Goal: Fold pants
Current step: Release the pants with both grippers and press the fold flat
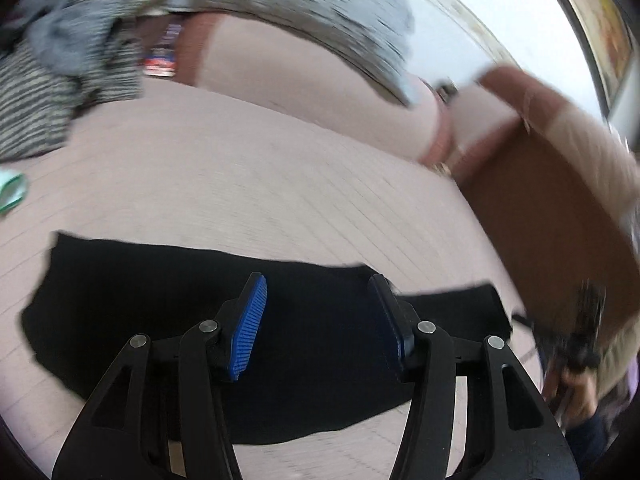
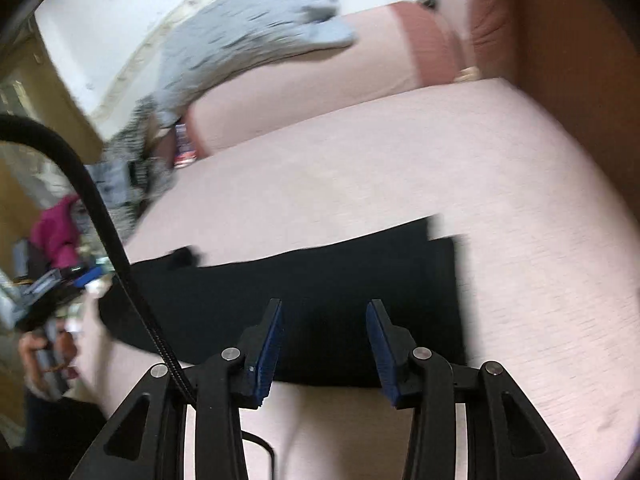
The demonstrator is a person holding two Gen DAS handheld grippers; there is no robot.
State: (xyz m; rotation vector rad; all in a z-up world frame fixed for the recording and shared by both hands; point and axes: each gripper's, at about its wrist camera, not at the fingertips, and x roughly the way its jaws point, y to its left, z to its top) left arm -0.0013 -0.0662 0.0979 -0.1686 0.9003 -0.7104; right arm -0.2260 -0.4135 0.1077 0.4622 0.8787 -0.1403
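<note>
In the left wrist view, the black pants (image 1: 168,312) are seen lying flat on the pink sofa seat (image 1: 260,184), running from 9 to 3 o'clock. The left gripper (image 1: 320,320) is held above them, its blue pads well parted, nothing clamped. A striped garment (image 1: 40,92) is piled at 10 o'clock.

In the right wrist view, the folded pants (image 2: 340,264) are spread at centre. The right gripper (image 2: 324,344) is seen moderately parted over their near edge, empty. A grey blanket (image 2: 248,32) is draped at 11 o'clock.

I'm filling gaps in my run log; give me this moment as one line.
task: fold pants | black pants: flat on pink bed | left gripper: open, empty | right gripper: open, empty
</note>
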